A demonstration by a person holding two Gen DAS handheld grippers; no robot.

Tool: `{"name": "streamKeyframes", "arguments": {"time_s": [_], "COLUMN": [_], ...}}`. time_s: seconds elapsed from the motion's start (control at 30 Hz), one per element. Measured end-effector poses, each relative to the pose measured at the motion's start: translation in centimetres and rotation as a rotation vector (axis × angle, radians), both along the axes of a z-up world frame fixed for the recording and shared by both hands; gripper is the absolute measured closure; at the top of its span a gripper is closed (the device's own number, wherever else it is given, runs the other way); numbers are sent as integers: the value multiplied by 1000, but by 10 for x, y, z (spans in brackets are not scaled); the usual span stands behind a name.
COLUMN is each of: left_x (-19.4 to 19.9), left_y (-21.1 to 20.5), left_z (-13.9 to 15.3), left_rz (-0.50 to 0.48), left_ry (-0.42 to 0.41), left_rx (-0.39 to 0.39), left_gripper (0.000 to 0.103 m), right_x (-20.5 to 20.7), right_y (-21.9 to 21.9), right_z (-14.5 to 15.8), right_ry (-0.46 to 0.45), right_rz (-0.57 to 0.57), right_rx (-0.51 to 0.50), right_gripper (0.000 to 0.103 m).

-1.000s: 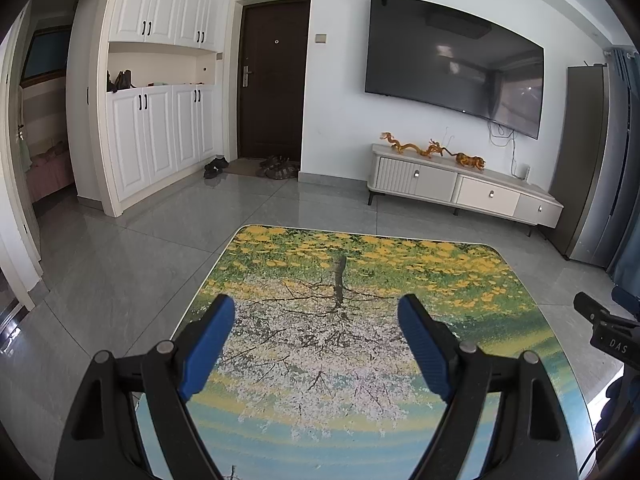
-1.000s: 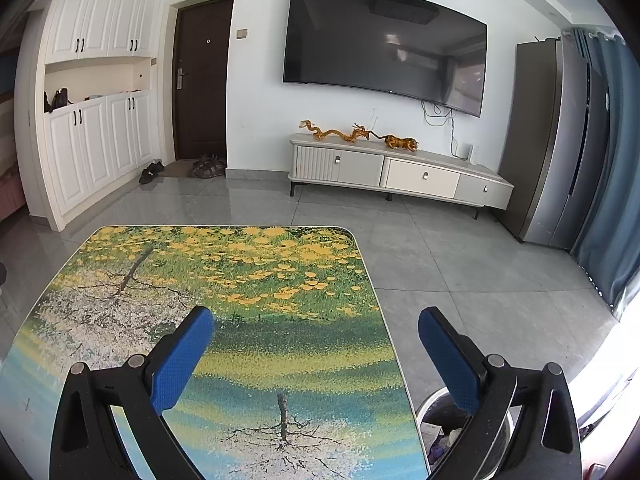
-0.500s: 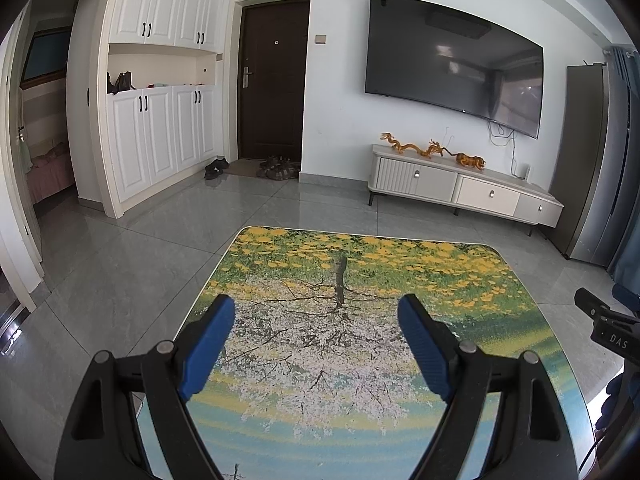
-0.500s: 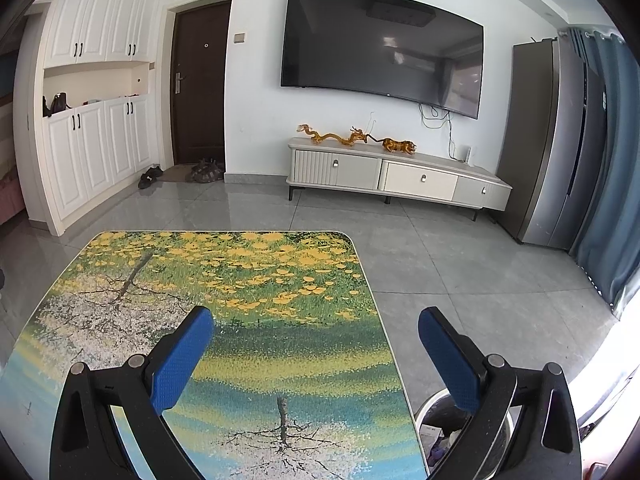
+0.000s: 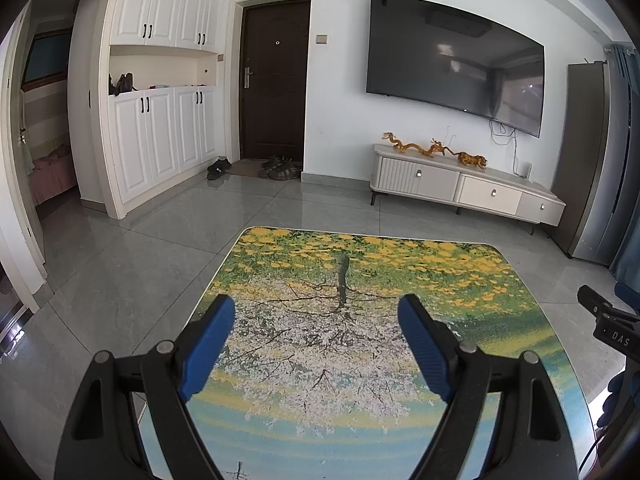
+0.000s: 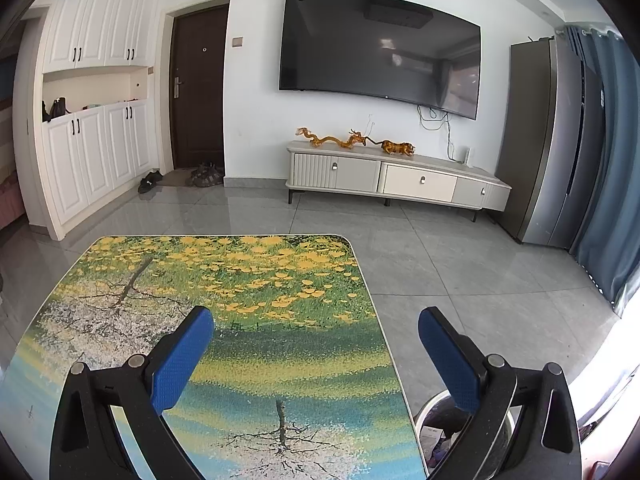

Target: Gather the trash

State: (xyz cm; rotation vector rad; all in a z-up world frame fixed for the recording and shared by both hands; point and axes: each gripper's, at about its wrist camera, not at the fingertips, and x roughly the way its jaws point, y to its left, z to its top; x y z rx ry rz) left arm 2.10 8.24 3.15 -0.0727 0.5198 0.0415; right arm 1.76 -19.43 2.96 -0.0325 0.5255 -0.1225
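My left gripper (image 5: 316,312) is open and empty above a table (image 5: 360,280) with a printed tree-and-flowers top. My right gripper (image 6: 316,326) is open and empty over the table's right edge (image 6: 380,328). A round metal trash bin (image 6: 434,430) with paper scraps inside stands on the floor beside the table's right side, partly hidden behind my right finger. No loose trash shows on the table top in either view. The other gripper's black body (image 5: 612,328) shows at the right edge of the left wrist view.
Grey tiled floor (image 6: 460,272) surrounds the table. A TV stand (image 6: 400,178) with dragon figures stands under a wall TV (image 6: 380,48). A fridge (image 6: 560,140) and blue curtain are at right. White cabinets (image 5: 160,148), a dark door and shoes are at left.
The right wrist view has shifted slightly, as if the right gripper lifted or tilted a little. The left gripper has not moved. Both stay open.
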Motion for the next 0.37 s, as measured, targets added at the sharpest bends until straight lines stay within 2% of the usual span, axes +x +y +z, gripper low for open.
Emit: {"name": "streamKeyframes", "arguments": {"time_s": [0.37], "left_x": [-3], "left_y": [-2], "left_z": [2], "left_rz": [-7], "left_ry": [3], "left_rx": [-4], "left_gripper": [20], "right_x": [-6], "right_y": [-6], "right_z": [1], "right_ry": [-7], "right_rz": [-14], "right_rx": [-9], "right_gripper": [0]}}
